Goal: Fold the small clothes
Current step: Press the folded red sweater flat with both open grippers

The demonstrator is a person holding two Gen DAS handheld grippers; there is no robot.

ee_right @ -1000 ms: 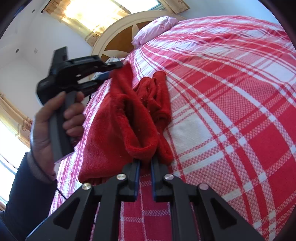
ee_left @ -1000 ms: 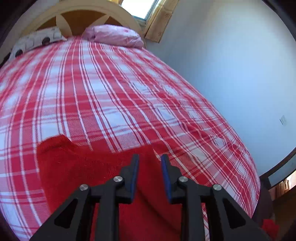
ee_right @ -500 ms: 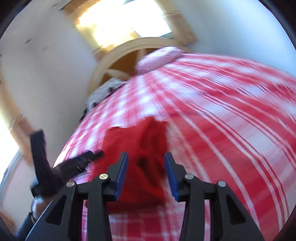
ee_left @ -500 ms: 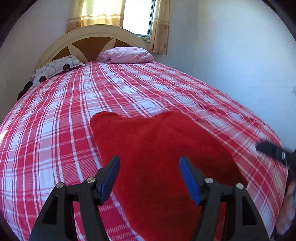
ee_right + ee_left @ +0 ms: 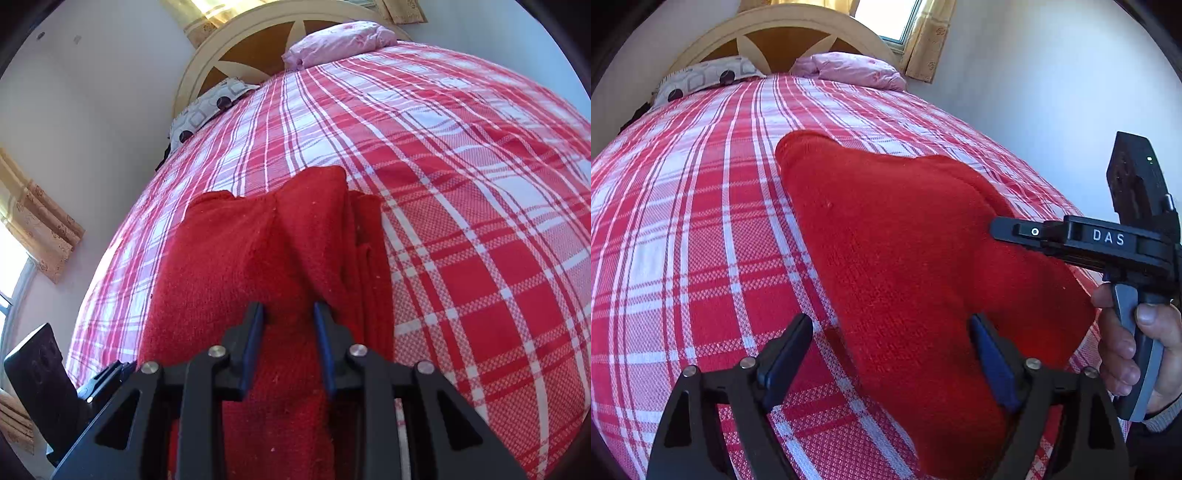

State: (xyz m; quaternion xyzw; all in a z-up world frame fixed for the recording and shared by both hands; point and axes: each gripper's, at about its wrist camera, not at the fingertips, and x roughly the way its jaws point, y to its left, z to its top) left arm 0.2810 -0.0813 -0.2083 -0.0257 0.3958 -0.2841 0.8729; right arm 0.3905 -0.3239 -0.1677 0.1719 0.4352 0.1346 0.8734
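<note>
A red knitted garment (image 5: 905, 240) lies spread on the red-and-white checked bed cover (image 5: 683, 240). My left gripper (image 5: 890, 325) hovers over its near left edge. Its jaws are opening wide, and the cloth lies under the right finger with no grip on it. My right gripper (image 5: 290, 314) points down at the garment (image 5: 221, 258). Its jaws are closing around a raised fold that sits between the pads, and no firm pinch shows. In the left wrist view the right gripper (image 5: 995, 225) reaches over the garment's right side, held by a hand (image 5: 1123, 354).
The bed cover (image 5: 480, 221) stretches far beyond the garment. A pink pillow (image 5: 853, 70) and a patterned pillow (image 5: 705, 77) lie against the wooden headboard (image 5: 775, 29). A white wall (image 5: 1052, 92) runs along the bed's right side.
The left gripper let go of the garment and opened wide. The garment went from hanging to lying spread on the bed. The right gripper let go, moved over it and is narrowing again.
</note>
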